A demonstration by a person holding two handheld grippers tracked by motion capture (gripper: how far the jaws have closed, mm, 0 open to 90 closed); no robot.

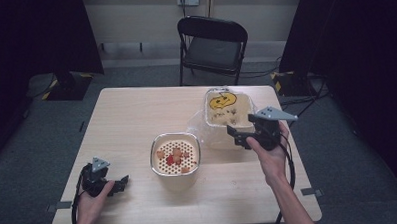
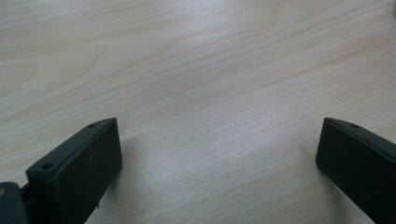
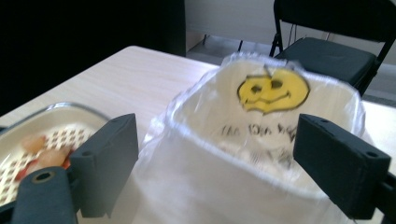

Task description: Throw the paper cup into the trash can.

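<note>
My right gripper [image 3: 215,161], jaws apart, faces the thin, crinkly clear plastic bag with a yellow smiley [image 3: 261,135] lining a far-right container; it looks light and slippery, best pinched at its rim, while my left gripper [image 2: 217,161] rests spread over the pale wooden table [image 2: 196,70].

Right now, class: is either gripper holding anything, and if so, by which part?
Nothing is held. The left gripper is open over bare table. The right gripper is open too, its jaws spread in front of the bag-lined container, not gripping it.

Table [image 1: 136,119] pale matt woodgrain; bag [image 3: 201,154] glossy clear plastic.
</note>
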